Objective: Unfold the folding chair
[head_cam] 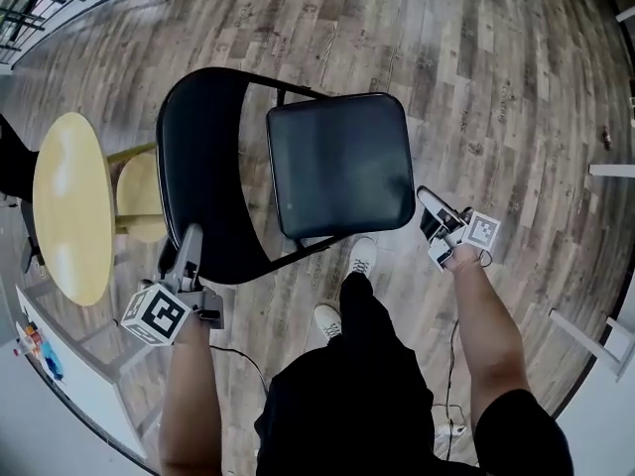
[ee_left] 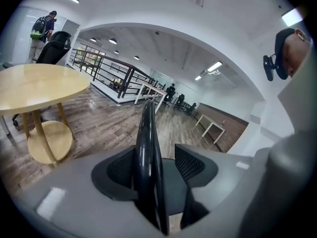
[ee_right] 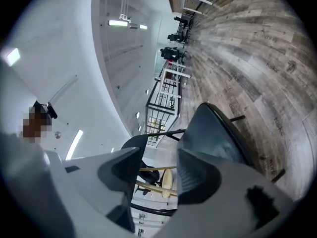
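Black backrest (ee_left: 146, 143) rim runs up between the left gripper's (ee_left: 157, 170) jaws, which stand wide apart and do not clamp it. The right gripper's (ee_right: 152, 175) jaws are apart too, with nothing between them. In the head view the chair (head_cam: 203, 157) stands on the wood floor (head_cam: 476, 48) with its seat (head_cam: 342, 162) facing up. The left gripper is at the seat's seven o'clock, the right gripper at four o'clock just off the seat's corner. A round table (head_cam: 69, 206) sits at nine o'clock.

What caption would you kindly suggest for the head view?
Open black folding chair; left hand-held gripper straddles its backrest, right hand-held gripper apart.
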The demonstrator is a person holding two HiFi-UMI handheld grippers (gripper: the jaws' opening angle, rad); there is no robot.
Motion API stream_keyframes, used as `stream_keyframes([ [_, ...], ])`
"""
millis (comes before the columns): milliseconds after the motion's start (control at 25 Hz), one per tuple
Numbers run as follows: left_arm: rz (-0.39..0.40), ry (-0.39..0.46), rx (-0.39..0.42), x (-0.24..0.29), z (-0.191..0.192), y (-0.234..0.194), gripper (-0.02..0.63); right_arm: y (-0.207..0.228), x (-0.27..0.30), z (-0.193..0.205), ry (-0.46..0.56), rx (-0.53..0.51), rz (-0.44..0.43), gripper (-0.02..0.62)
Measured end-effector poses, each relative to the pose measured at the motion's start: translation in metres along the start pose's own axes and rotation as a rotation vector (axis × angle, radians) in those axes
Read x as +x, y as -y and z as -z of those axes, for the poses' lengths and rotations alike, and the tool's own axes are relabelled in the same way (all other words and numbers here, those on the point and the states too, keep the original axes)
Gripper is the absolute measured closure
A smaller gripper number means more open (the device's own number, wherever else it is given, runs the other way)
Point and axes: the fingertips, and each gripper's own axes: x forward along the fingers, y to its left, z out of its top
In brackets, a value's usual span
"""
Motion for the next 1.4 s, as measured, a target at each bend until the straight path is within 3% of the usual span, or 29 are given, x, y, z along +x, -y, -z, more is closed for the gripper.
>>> stream_keyframes([
  [160, -0.010, 0.025, -0.008, -0.026, -0.006, 0.004, 0.348, -0.062, -0.011, 0.024, 0.027, -0.001, -0.062, 0.357],
  [280, -0.002, 0.049, 0.032, -0.057, -0.014, 0.015, 0.353, -0.114, -0.028, 0.041, 0.046, -0.057, -0.110, 0.357],
  [480, 0.086, 0.058, 0.124, -0.107, -0.020, 0.058, 0.368, -0.188, -0.062, 0.067, 0.098, -0.123, -0.103, 0.364],
  [560, 0.123, 0.043, 0.136, -0.130, -0.017, 0.073, 0.411, -0.220, -0.077, 0.080, 0.127, -0.156, -0.103, 0.383],
  [600, 0.140, 0.039, 0.143, -0.143, -0.015, 0.080, 0.428, -0.235, -0.083, 0.086, 0.141, -0.171, -0.102, 0.414],
  [680, 0.170, 0.028, 0.154, -0.169, -0.010, 0.089, 0.464, -0.263, -0.093, 0.099, 0.159, -0.187, -0.091, 0.553],
  [720, 0.182, 0.022, 0.162, -0.182, -0.008, 0.092, 0.489, -0.278, -0.095, 0.105, 0.161, -0.189, -0.088, 0.591],
  [880, 0.217, 0.041, 0.194, -0.231, -0.005, 0.101, 0.598, -0.347, -0.098, 0.130, 0.141, -0.227, -0.112, 0.591],
  [1000, 0.252, 0.042, 0.191, -0.256, 0.002, 0.112, 0.600, -0.393, -0.101, 0.148, 0.112, -0.285, -0.101, 0.591],
  [1240, 0.310, -0.077, 0.210, -0.290, 0.031, 0.158, 0.600, -0.451, -0.106, 0.179, 0.038, -0.391, -0.059, 0.591],
  [1400, 0.323, -0.108, 0.246, -0.312, 0.041, 0.183, 0.600, -0.489, -0.111, 0.195, 0.001, -0.465, -0.045, 0.591],
])
